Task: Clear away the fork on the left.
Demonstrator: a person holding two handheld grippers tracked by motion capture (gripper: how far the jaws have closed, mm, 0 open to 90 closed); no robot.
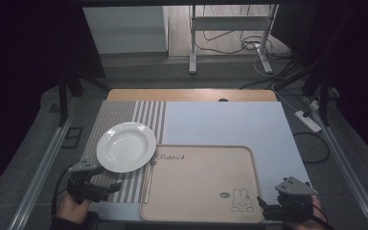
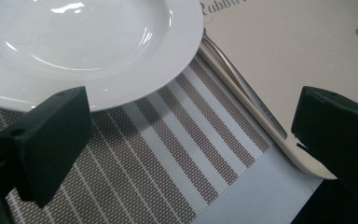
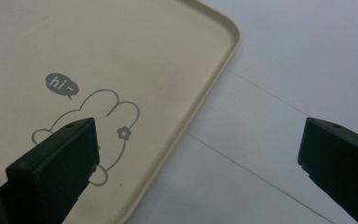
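With both sets of fingers gaping wide and empty, the left gripper (image 1: 106, 188) is hovering near the plate (image 1: 126, 146) on the striped mat (image 1: 124, 115), risking shoving that slick rim onto the tray (image 1: 201, 182).

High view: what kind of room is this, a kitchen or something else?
Probably a lab or recording studio set up like a dining table, not a kitchen. A white plate on a striped placemat and a beige tray are staged, while dark curtains, floor cables and a power strip surround the table.
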